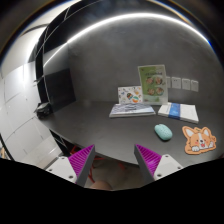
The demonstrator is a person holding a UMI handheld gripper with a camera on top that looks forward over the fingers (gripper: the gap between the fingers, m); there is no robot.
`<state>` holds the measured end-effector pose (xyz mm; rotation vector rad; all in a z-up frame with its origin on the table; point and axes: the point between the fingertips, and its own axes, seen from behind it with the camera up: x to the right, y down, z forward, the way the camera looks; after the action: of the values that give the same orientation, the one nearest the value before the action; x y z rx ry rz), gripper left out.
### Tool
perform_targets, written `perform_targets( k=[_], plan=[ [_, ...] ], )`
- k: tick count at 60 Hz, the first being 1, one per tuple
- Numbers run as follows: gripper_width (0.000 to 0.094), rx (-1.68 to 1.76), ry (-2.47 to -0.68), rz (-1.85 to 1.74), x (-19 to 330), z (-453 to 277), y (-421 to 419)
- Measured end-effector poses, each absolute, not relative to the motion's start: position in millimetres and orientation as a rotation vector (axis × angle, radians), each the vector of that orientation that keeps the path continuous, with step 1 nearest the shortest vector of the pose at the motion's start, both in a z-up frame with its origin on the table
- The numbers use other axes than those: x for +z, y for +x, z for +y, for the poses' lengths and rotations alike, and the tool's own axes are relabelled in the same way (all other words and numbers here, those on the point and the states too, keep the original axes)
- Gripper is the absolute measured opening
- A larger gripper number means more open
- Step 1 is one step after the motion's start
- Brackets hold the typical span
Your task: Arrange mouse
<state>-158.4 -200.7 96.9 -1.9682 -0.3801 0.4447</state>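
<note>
Lying beyond open claw [115, 160]: seemingly mouse [163, 131].

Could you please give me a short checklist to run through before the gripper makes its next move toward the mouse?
1. Mouse located: the pale green mouse lies on the dark table, beyond the fingers. Ok.
2. Gripper ready: fingers spread, purple pads showing, nothing between them. Ok.
3. Aligned with mouse: it sits off toward the right finger, not centred. Not ok.
4. Path clear: bare table between fingers and mouse. Ok.
5. Room around mouse: the dog-shaped mat lies close beside it, and the blue-edged booklet just behind. Whether they touch: cannot tell.
6. Mouse cable: cannot tell.
</note>
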Motion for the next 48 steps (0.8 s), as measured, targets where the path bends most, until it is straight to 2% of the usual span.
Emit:
perform_targets(
  k=[9, 24, 37, 38, 41, 48],
  plan=[
    [0.0817, 0.307, -1.975, -0.383, 85, -158, -113],
    [0.0824, 0.046, -2.082, -0.282, 28, -46, -10],
    [0.0819, 0.114, -2.2, -0.256, -13, -2, -7],
    [0.0871, 0.137, -2.198, -0.238, -13, 3, -9],
    [0.0787, 0.145, -2.204, -0.177, -14, 18, -4],
    [0.0775, 0.127, -2.214, -0.184, -15, 45, -7]
  ],
)
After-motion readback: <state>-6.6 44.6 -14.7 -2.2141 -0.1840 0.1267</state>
